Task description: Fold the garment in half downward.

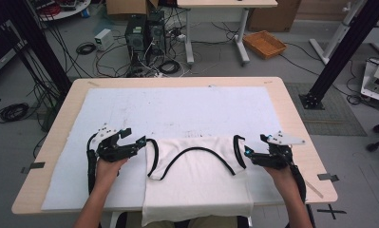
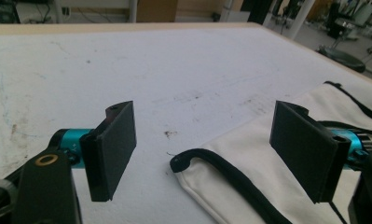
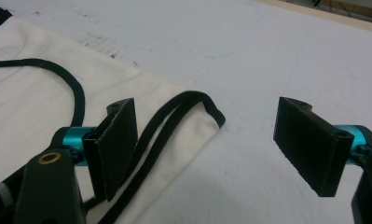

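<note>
hovering at the two upper corners of a white tank top point(image 1: 196, 178), both hand-held tools sit with their jaws spread wide and nothing between them. the left gripper point(image 1: 140, 141) is held low over the mat, its black pads aimed at the garment's left shoulder strap; in the left gripper view point(image 2: 202, 154) that strap's rounded, black-edged tip lies on the mat between the two pads, touching neither. the right gripper point(image 1: 247, 152) mirrors it on the other side, and in the right gripper view point(image 3: 204, 149) the right strap's black-trimmed loop lies flat between the parted pads, with one pad over the white cloth and the other over bare mat. the tank top lies flat at the near edge, neckline away from the person, its black binding tracing the neck and armholes, its hem hanging over the table's front edge. under it a white mat point(image 1: 177, 109) covers most of the wooden table point(image 1: 291, 109) and shows faint smudges and marks. beyond the table, on the grey floor, stand computer towers point(image 1: 144, 31) amid tangled cables, and an orange basket point(image 1: 264, 43) sits further right.
</note>
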